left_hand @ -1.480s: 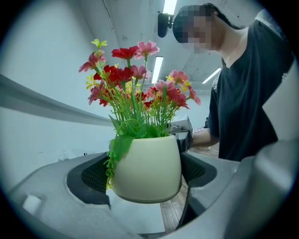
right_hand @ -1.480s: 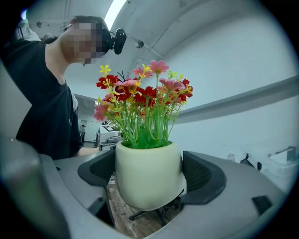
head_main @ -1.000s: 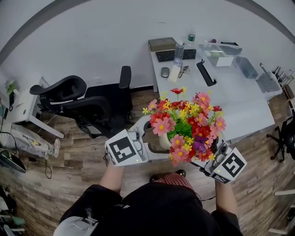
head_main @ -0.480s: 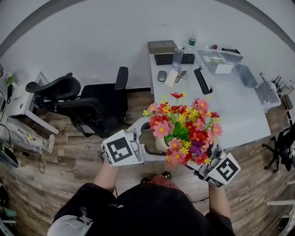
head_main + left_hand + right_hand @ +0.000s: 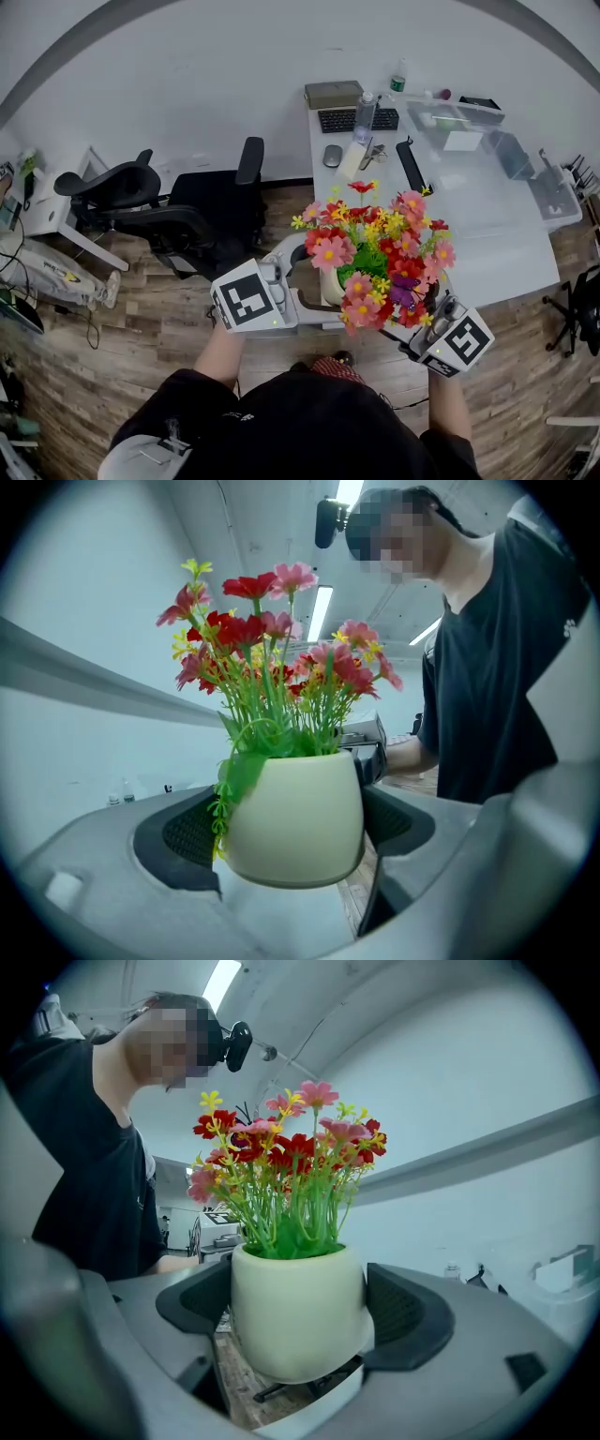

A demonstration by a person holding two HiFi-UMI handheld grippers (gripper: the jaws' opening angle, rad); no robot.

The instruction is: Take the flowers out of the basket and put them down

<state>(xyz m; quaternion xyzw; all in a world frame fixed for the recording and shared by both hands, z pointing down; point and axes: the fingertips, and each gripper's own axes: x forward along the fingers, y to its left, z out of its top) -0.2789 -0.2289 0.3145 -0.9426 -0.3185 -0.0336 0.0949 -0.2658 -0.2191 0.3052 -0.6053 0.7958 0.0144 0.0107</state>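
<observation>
Pot [image 5: 330, 284] clamped from both sides, short of the desk [image 5: 487, 220]

The left gripper [image 5: 291, 829] and right gripper [image 5: 300, 1312] each have their jaws closed on the pot's belly from opposite sides. It hangs upright over the floor [image 5: 141, 337], flowers [image 5: 380, 248] on top. The desk lies ahead and to the right.

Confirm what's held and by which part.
Cream flower pot, in mid-air: left gripper and right gripper each clamp its rounded body, from opposite sides.

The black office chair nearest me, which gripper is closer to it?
Left. The left gripper holds the flower pot on the side toward the black office chair; the right gripper holds its opposite side, farther away.
</observation>
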